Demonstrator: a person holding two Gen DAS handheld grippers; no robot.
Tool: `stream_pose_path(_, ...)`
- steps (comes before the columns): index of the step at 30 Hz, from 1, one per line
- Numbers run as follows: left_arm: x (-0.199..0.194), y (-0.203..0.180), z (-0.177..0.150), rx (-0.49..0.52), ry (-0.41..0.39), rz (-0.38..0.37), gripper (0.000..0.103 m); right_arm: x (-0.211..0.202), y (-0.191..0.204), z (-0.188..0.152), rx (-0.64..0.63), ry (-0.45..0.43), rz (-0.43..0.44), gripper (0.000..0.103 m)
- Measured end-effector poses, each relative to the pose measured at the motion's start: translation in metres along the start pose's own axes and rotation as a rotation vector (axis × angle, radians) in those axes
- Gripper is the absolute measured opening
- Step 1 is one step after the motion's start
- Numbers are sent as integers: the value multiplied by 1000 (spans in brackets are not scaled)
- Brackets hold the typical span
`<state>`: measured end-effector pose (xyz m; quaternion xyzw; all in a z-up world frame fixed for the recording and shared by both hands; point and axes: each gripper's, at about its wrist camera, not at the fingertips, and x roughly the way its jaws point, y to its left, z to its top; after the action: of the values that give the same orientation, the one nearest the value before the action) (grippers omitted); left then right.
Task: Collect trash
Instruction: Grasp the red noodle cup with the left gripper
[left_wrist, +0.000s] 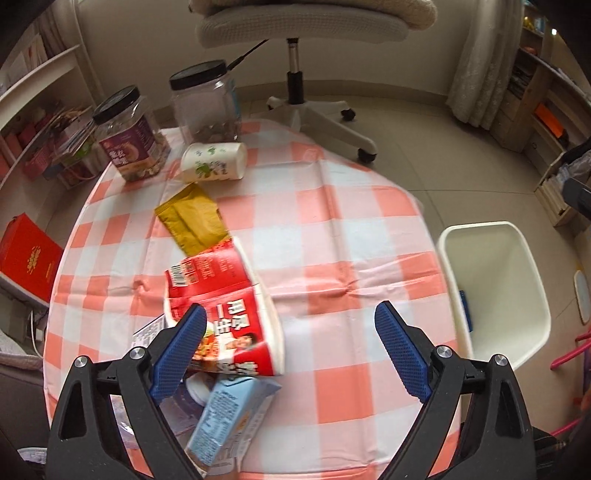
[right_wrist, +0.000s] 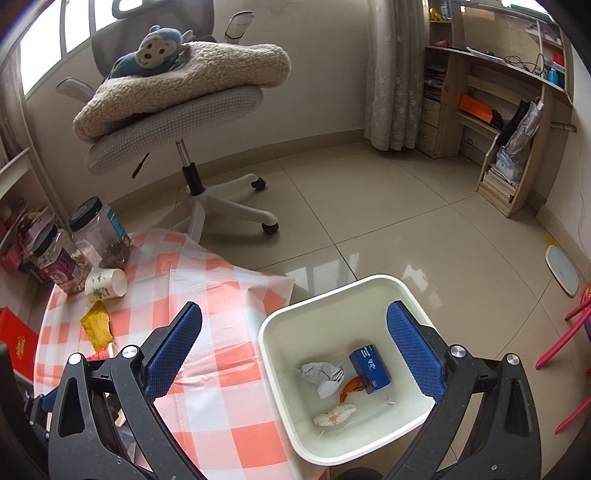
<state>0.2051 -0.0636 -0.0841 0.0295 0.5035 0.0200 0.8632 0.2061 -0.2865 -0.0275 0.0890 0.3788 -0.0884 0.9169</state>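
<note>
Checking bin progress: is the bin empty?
Not empty. The bin holds a blue box, crumpled paper and a few scraps.

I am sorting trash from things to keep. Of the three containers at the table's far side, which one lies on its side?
The white paper cup with green print lies on its side. The two black-lidded clear jars behind it stand upright.

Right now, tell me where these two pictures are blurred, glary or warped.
Left wrist view: motion smear on the red noodle cup and yellow sachet; the checked tablecloth bulges from fisheye, corners dark. Right wrist view: sharper, window glare on the floor tiles, the shelf unit bowed at the edge.
</note>
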Motion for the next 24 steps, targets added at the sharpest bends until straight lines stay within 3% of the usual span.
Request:
stream_pose_path(5, 39, 37, 10, -54, 153, 32, 92, 9, 21, -4, -46, 33, 14, 96)
stream_pose_path(10, 71, 57, 17, -130, 252, 15, 93, 19, 36, -8, -78, 76, 30, 96)
stream_pose_path(14, 85, 59, 22, -137, 269, 39, 96, 26, 46, -11, -105, 100, 27, 96)
stream_pose_path(19, 92, 58, 25, -71, 298, 74, 96, 33, 57, -13, -122, 125, 29, 96)
stream_pose_path(24, 91, 75, 24, -89, 330, 3, 96, 38, 66, -16, -126, 152, 45, 96)
